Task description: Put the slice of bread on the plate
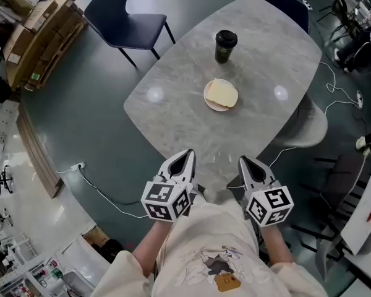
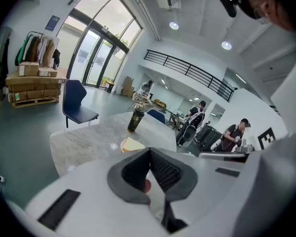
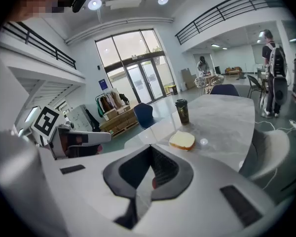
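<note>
Seeing slice of bread (image 1: 222,94) lying flat on plate (image 1: 208,99), mid table (image 1: 173,110), just on the near side of a dark lidded cup (image 1: 226,46) and apart from it. Judging the placement step as done, with nothing of the task left on the table to pick. Hovering both tools off the near table edge, close to the body and well apart from the plate: left gripper (image 1: 187,156) and right gripper (image 1: 247,162) sitting side by side, tips pointing toward the table. Checking left gripper view: jaws pressed together at (image 2: 149,154), pinching nothing, bread (image 2: 133,144) showing beyond the tips in front of the cup (image 2: 135,120). Checking right gripper view: right gripper (image 3: 150,152) also pressed together and empty, bread (image 3: 182,140) sitting on its plate farther out on the table, cup (image 3: 181,111) behind it. Not spotting any overhang problem from the head view; bread looking centred enough, covering most of the plate, only the near-left rim showing. Guessing the next move calls for nothing more than keeping both claws clear of the plate and parking them; if a nudge were wanted, calling for spreading one claw first and coming in low from the near side, avoiding the cup. Noting a blue chair (image 1: 120,20) beyond the far-left edge, irrelevant here.
</note>
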{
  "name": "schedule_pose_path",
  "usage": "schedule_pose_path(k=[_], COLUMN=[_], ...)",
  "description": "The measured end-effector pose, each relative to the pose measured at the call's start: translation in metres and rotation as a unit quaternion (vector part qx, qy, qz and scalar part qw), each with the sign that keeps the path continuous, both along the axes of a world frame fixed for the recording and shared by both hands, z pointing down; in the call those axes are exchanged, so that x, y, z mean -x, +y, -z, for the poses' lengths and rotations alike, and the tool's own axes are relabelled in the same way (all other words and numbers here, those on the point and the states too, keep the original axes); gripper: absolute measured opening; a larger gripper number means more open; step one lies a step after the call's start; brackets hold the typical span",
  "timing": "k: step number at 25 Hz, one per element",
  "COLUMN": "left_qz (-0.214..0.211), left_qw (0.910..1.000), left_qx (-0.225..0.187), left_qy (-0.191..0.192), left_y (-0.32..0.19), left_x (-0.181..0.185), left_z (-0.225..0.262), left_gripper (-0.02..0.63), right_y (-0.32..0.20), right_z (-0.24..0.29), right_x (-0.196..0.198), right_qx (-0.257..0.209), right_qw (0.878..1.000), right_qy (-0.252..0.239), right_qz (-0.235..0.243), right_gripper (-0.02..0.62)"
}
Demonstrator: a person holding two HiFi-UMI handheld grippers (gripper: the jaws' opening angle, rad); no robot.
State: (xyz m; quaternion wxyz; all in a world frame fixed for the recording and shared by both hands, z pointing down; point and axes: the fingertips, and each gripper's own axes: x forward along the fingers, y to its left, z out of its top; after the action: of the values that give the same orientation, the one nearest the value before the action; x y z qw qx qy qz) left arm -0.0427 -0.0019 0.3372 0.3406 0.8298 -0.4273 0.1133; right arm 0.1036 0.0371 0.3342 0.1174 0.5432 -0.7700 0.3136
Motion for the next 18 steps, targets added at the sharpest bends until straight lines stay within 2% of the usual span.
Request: schedule_pose_path(k=[4,10,14,18], left_qz=[-0.018,-0.045,-0.036,-0.031], left_qw=[0.9996,0.9986,0.9990,0.9991], left_qx=[-0.019,-0.024,-0.016,-0.015], left_qy=[0.008,0.017,0.020,0.024], left_y=[0.041,0.118,0.167,0.203], left_x=[-0.027,-0.076,-0.087,-0.107], left_z=[0.024,0.038,0.045,0.040], left_gripper=[0.011,0.011,0.011,0.011], right_y=[0.034,0.103,0.138,0.166], right_z=[0.026,0.044,0.048,0.055], right_x=[-0.012,-0.036,-0.023,-0.029], right_qx=[-0.018,-0.053,-0.058,-0.094], right_qw=[0.999,0.997,0.997,0.995], right_qy=[-0.037,-0.038,-0.051,-0.026], right_qz=[-0.011,-0.034,-0.002,0.024], right_gripper=[0.003,0.003,0.003,0.003])
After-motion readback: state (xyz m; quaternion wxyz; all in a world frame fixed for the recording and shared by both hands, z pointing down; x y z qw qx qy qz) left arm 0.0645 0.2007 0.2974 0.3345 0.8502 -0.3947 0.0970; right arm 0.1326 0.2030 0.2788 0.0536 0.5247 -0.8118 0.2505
